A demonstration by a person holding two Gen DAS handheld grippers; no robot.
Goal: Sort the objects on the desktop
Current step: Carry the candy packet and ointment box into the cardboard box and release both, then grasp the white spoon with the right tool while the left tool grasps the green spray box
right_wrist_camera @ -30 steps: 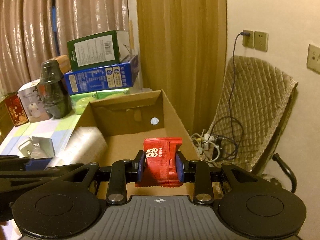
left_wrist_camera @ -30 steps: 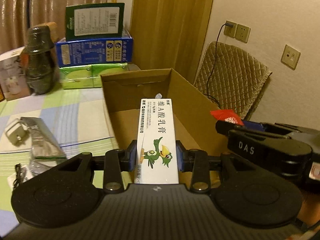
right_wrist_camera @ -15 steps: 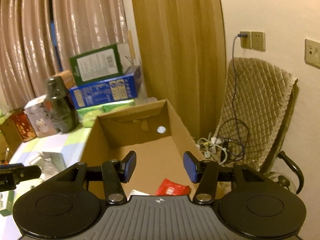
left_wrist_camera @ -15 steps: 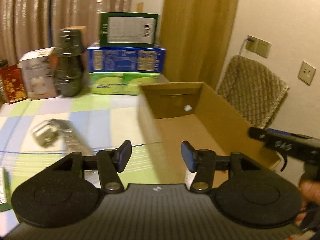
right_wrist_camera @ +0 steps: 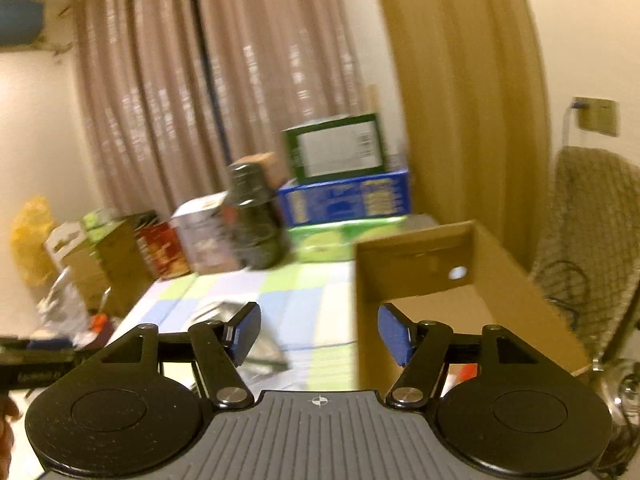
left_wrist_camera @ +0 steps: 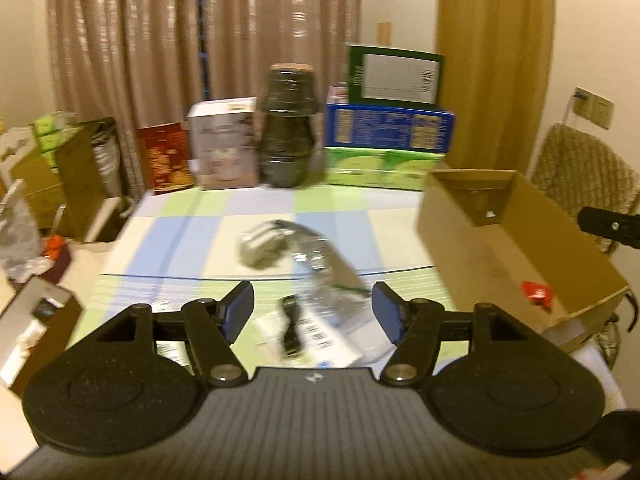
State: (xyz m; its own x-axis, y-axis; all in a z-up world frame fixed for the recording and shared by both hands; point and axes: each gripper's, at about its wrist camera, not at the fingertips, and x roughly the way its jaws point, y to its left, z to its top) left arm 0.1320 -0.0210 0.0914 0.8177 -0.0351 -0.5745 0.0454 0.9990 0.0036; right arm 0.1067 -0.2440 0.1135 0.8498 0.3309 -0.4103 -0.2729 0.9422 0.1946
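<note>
My left gripper (left_wrist_camera: 313, 312) is open and empty above the checked tablecloth. Below and ahead of it lie a small black item (left_wrist_camera: 291, 330) on a white packet (left_wrist_camera: 320, 336), a clear plastic bag (left_wrist_camera: 320, 264) and a grey plug-like item (left_wrist_camera: 260, 248). The open cardboard box (left_wrist_camera: 452, 240) stands to its right, with a red sachet (left_wrist_camera: 536, 292) inside. My right gripper (right_wrist_camera: 319, 334) is open and empty, over the left wall of the box (right_wrist_camera: 416, 276). The red sachet (right_wrist_camera: 468, 370) shows below its right finger.
Stacked green, blue and lime cartons (left_wrist_camera: 388, 136), a dark jar (left_wrist_camera: 286, 136), a white box (left_wrist_camera: 222, 144) and a red box (left_wrist_camera: 166, 156) line the table's back edge. A padded chair (left_wrist_camera: 580, 176) stands right of the box. More boxes and clutter (left_wrist_camera: 52, 172) stand left of the table.
Both grippers opened and dropped their loads, the white ointment box and the red sachet, into the cardboard box. Both then swung left toward the table; the left one now faces the loose items.
</note>
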